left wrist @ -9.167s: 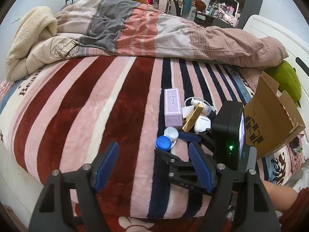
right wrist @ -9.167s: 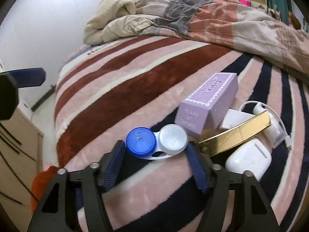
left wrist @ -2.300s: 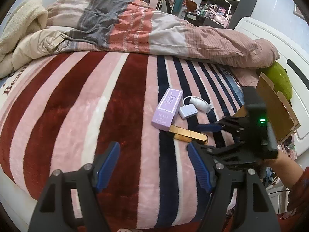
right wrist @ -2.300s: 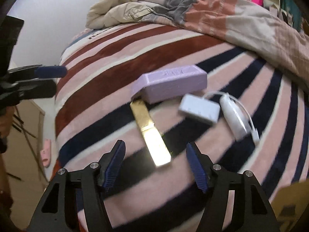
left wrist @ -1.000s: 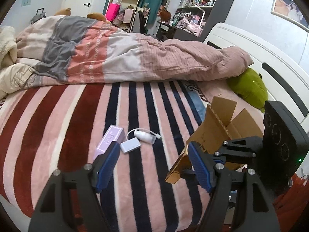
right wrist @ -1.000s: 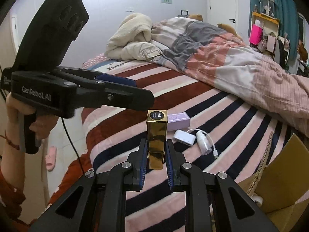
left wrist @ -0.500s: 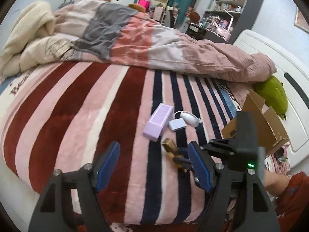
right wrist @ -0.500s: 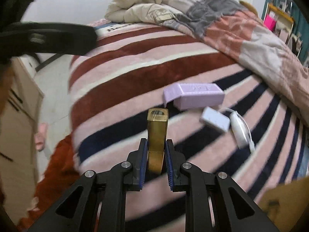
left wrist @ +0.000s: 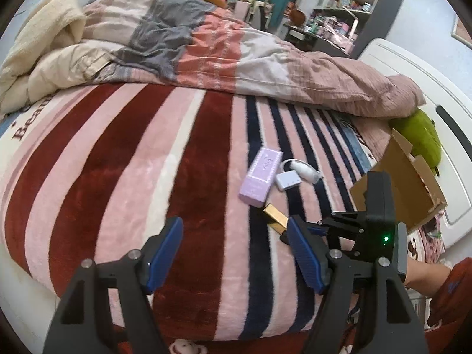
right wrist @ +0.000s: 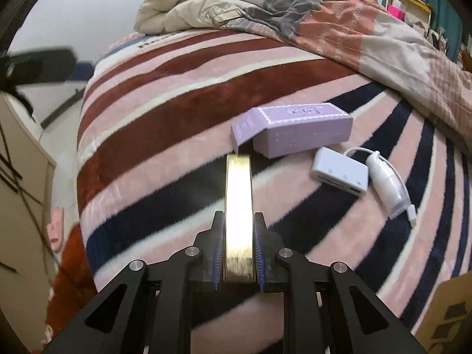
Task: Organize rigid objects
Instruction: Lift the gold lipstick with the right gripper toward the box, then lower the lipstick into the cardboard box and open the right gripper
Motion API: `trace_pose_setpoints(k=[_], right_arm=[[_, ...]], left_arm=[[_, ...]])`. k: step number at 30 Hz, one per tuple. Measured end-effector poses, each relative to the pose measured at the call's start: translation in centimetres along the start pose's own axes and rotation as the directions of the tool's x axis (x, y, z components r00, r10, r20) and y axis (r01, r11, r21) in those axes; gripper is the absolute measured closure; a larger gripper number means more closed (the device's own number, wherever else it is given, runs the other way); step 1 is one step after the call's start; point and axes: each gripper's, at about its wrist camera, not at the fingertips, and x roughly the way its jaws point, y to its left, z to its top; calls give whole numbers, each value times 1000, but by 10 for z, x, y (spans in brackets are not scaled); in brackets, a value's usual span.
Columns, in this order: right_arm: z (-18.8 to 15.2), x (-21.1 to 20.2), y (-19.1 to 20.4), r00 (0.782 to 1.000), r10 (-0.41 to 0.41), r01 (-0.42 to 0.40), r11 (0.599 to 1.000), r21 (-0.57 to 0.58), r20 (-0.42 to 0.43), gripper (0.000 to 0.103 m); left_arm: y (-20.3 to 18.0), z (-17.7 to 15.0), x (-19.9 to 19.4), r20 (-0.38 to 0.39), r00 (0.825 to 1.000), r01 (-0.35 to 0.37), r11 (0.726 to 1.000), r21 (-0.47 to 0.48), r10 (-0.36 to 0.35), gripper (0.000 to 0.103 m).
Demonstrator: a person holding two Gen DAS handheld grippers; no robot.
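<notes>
Left-wrist view: left tool [left wrist: 234, 253] hangs spread and empty over the bed [left wrist: 118, 159], while the right tool [left wrist: 298, 230] carries the gold case [left wrist: 275, 218] near the cardboard box [left wrist: 413, 183]. Right-wrist view: right tool [right wrist: 238, 253] is clamped on the gold case [right wrist: 238, 203] across its narrow sides, probably for a secure hold, just short of the purple box [right wrist: 298, 129] and white adapter [right wrist: 339, 175].

A: What's cut off?
B: The cardboard box [right wrist: 448, 312], by the lower right edge; the gold case [left wrist: 275, 217] has its near end hidden behind the blue pad
A: Blurred?
B: The dark gripper [right wrist: 38, 65], upper left
</notes>
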Motion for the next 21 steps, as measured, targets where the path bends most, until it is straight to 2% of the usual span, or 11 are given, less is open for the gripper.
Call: trace_pose_setpoints(k=[2, 5, 10, 14, 18, 21], right_arm=[[0, -7, 0, 1000, 4, -5, 1000, 10, 4, 90], [6, -26, 2, 998, 12, -12, 1000, -11, 57, 90], [17, -86, 4, 983, 68, -62, 997, -36, 171, 90], [19, -139, -9, 957, 104, -98, 995, -36, 272, 90], [15, -190, -43, 934, 51, -58, 998, 10, 354, 90], [4, -215, -75, 930, 21, -51, 996, 74, 367, 90]], left_arm=[[-7, 2, 0, -3, 1000, 23, 1000, 9, -23, 33], [-22, 7, 2, -3, 998, 56, 998, 21, -56, 33], [-61, 26, -2, 19, 988, 149, 987, 60, -151, 40], [-107, 52, -6, 44, 978, 194, 972, 131, -202, 59], [-158, 79, -6, 60, 959, 259, 943, 208, -277, 67], [-199, 96, 4, 30, 946, 304, 914, 268, -323, 71]])
